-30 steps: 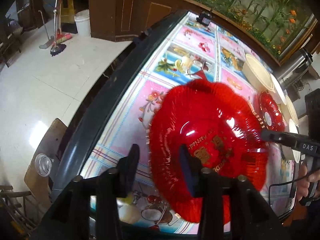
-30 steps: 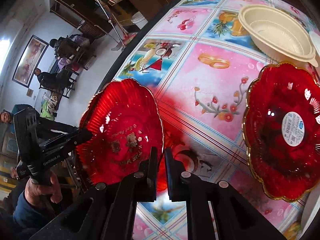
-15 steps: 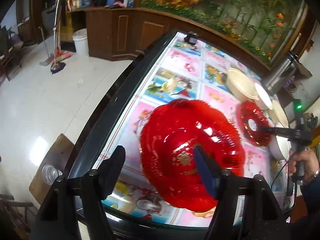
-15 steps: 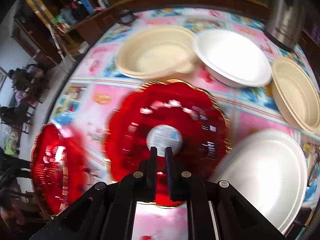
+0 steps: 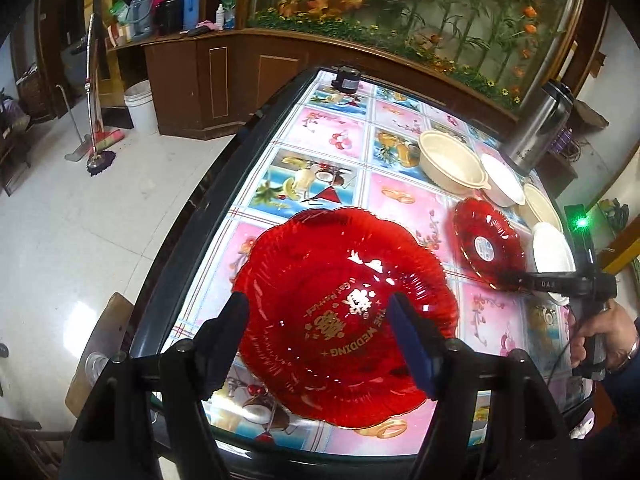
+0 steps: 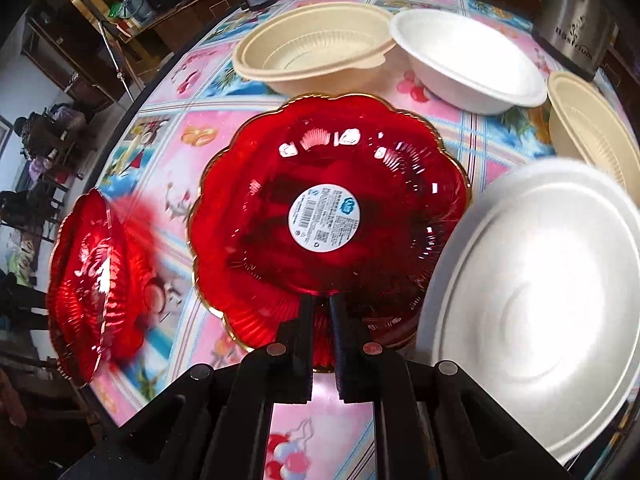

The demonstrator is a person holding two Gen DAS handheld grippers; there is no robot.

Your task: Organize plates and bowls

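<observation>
A large red plate with gold lettering [image 5: 344,316] lies on the table below my left gripper [image 5: 320,316], which is open and held above it. It shows blurred at the left of the right wrist view [image 6: 92,280]. A second red plate with a white round label [image 6: 320,208] lies in front of my right gripper [image 6: 320,304], whose jaws are nearly closed at its near rim; it also shows in the left wrist view [image 5: 486,246]. Beige bowls [image 6: 312,52] [image 6: 592,124] and white bowls [image 6: 464,60] [image 6: 536,300] stand around it.
The table [image 5: 340,136] has a colourful printed cloth and a dark rounded edge [image 5: 192,216]. A steel kettle [image 6: 576,28] stands at the back right. A small black device [image 5: 346,80] sits at the far end. A wooden chair [image 5: 100,344] stands below the left edge.
My left gripper opened, let go of the lettered red plate and rose above it. My right gripper swung from that plate to the labelled red plate and reached its near rim.
</observation>
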